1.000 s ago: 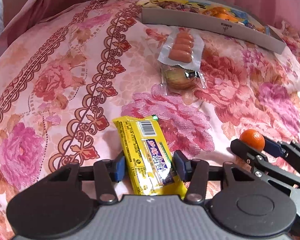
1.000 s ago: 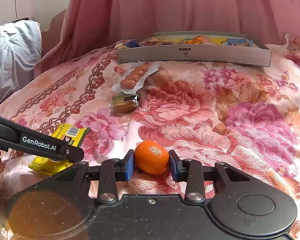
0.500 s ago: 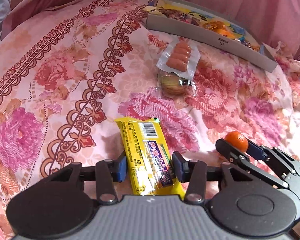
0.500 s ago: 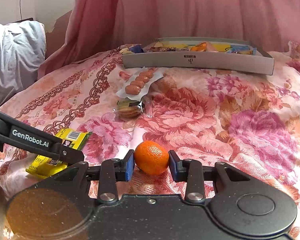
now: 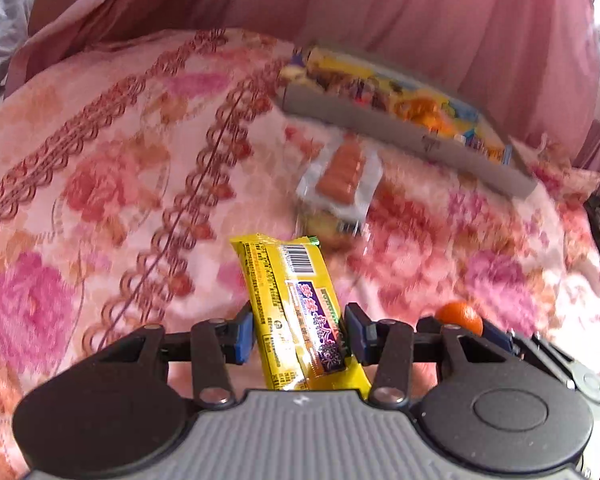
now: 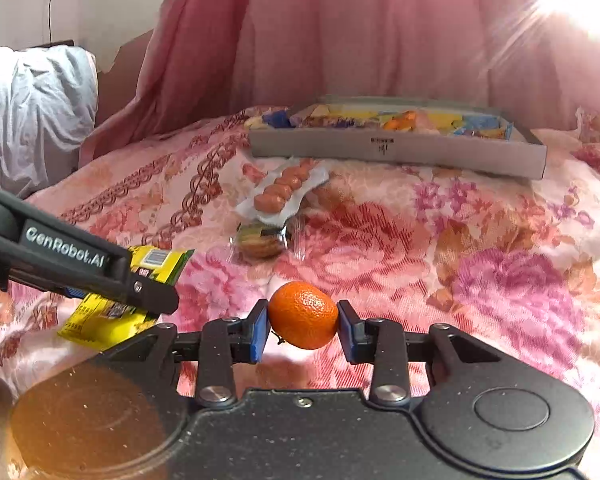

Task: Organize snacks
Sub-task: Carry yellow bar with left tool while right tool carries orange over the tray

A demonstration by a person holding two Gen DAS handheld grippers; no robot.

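L gripper [image 5: 299, 338]: pads clamped on yellow snack bar [image 5: 296, 312], barcode end pointing away, bar lifted off the floral bedspread [image 5: 100, 200] at its near edge. R gripper [image 6: 303, 330]: pads pinched on mandarin [image 6: 303, 314], held clear of the cloth, just R of the bar. Mid-bed: clear-wrapped cookie [image 6: 260, 242], sausage pack [image 6: 286, 194] just beyond, overlapping it. Far edge: grey cardboard tray [image 6: 396, 152] w/ mixed snacks inside. Pink curtain [image 6: 340, 32] behind.
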